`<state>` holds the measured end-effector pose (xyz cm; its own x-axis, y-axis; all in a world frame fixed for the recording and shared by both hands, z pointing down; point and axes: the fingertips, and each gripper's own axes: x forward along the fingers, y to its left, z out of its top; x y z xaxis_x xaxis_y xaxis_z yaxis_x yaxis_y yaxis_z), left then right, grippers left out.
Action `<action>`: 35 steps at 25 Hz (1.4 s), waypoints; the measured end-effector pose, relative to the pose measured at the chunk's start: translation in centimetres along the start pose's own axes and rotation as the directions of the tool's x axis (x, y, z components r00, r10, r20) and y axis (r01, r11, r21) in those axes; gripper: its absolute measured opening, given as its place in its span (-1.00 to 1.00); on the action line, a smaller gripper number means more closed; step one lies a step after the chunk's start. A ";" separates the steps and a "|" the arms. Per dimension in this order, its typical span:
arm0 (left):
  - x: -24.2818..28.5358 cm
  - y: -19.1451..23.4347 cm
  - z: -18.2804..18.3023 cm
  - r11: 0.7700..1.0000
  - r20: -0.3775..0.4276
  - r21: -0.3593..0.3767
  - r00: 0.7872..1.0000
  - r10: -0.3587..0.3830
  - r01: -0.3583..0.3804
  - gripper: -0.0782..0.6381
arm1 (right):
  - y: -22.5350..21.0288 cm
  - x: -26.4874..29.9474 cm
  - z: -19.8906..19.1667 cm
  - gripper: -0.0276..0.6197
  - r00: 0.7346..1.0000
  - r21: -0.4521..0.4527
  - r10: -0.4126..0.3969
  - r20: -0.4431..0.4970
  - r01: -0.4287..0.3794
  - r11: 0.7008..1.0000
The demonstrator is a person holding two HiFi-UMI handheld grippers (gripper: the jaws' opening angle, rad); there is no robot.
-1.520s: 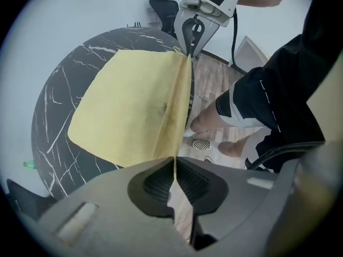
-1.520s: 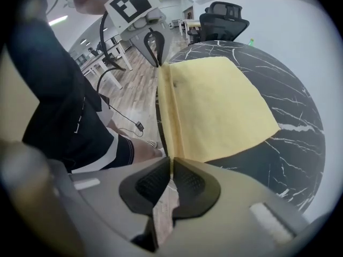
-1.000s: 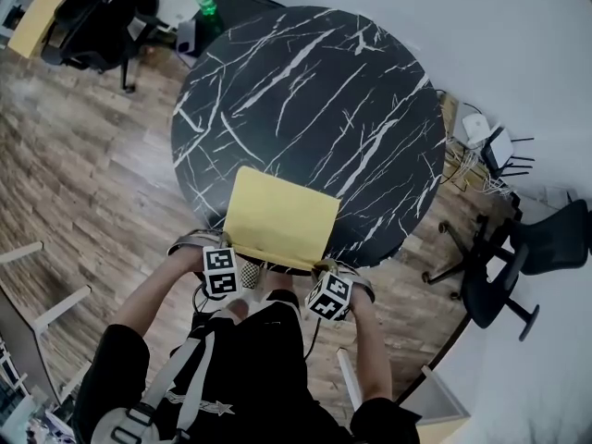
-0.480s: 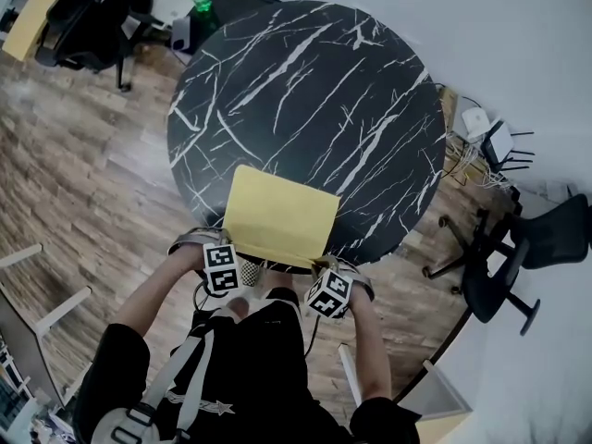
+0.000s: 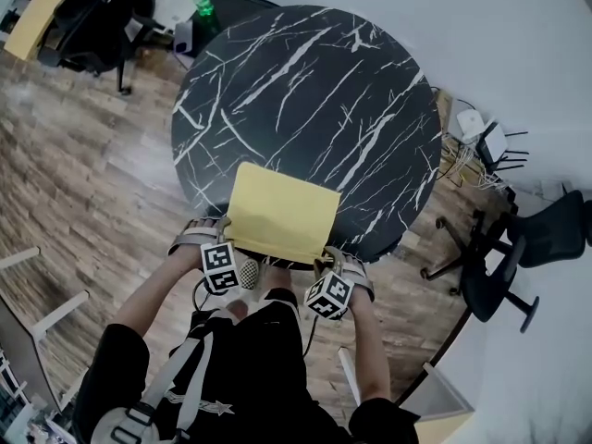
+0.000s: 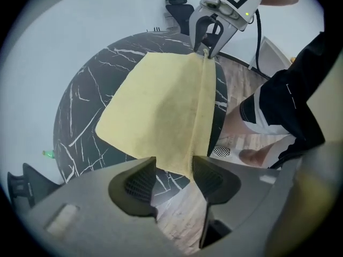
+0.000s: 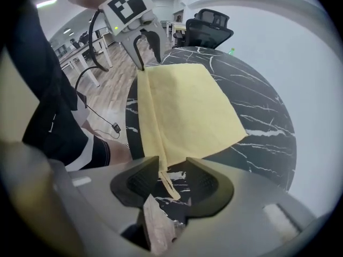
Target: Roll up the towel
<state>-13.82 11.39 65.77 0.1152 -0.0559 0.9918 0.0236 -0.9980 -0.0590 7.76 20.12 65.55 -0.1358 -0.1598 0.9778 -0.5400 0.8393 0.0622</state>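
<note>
Towel (image 5: 282, 213) is laid at the desk's (image 5: 305, 91) near rim; its folded edge is straddled by left tool (image 6: 174, 178) and right tool (image 7: 172, 182), jaws opening.

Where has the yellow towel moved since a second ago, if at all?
No. The towel keeps its place on the table, lying at the rim nearest the person.

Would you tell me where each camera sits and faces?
Head view: on the person's head, looking steeply down at table, towel, arms and torso.
Left gripper view: rides the left gripper, along its opening jaws, towel edge between; right gripper, torso beyond.
Right gripper view: rides the right gripper, along its opening jaws, towel corner between; left gripper, torso beyond.
Both gripper views face each other across the towel.
</note>
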 end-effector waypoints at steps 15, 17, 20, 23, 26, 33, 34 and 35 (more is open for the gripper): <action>-2.4 -2.2 0.0 0.997 0.045 0.027 0.997 0.065 -0.066 -0.17 | 2.7 -2.2 0.9 -0.45 0.998 -0.036 -0.051 0.036 0.052 0.998; -2.3 -3.0 0.2 0.998 0.049 0.033 0.997 0.054 -0.056 -0.18 | 3.3 -2.0 0.8 -0.46 0.998 -0.043 -0.042 0.036 0.043 0.998; -2.1 -3.9 0.6 0.998 0.059 0.049 0.997 0.041 -0.044 -0.22 | 3.8 -1.5 0.7 -0.47 0.999 -0.048 -0.027 0.034 0.029 0.998; -1.6 -4.7 0.9 0.998 0.061 0.061 0.998 0.024 -0.027 -0.25 | 4.1 -1.0 0.6 -0.49 0.999 -0.049 -0.017 0.035 0.018 0.999; -1.0 -4.9 0.9 0.998 0.058 0.065 0.998 0.009 -0.013 -0.29 | 4.0 -0.4 0.5 -0.50 0.999 -0.050 -0.007 0.033 0.008 0.999; 0.2 -4.5 1.0 0.997 0.035 0.076 0.999 -0.022 0.019 -0.34 | 3.7 0.6 0.3 -0.53 0.999 -0.060 0.027 0.019 -0.025 0.998; 0.3 -4.4 1.1 0.997 0.032 0.077 0.999 -0.026 0.023 -0.34 | 3.6 0.7 0.3 -0.53 0.999 -0.062 0.031 0.017 -0.029 0.998; 0.4 -4.3 1.1 0.997 0.029 0.079 0.999 -0.029 0.027 -0.34 | 3.5 0.7 0.3 -0.53 0.999 -0.063 0.035 0.016 -0.034 0.997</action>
<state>-12.79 15.72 66.30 0.1436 -0.0257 0.9893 0.1049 -0.9936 -0.0410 5.52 22.79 66.42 -0.1674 -0.1386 0.9761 -0.4814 0.8755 0.0417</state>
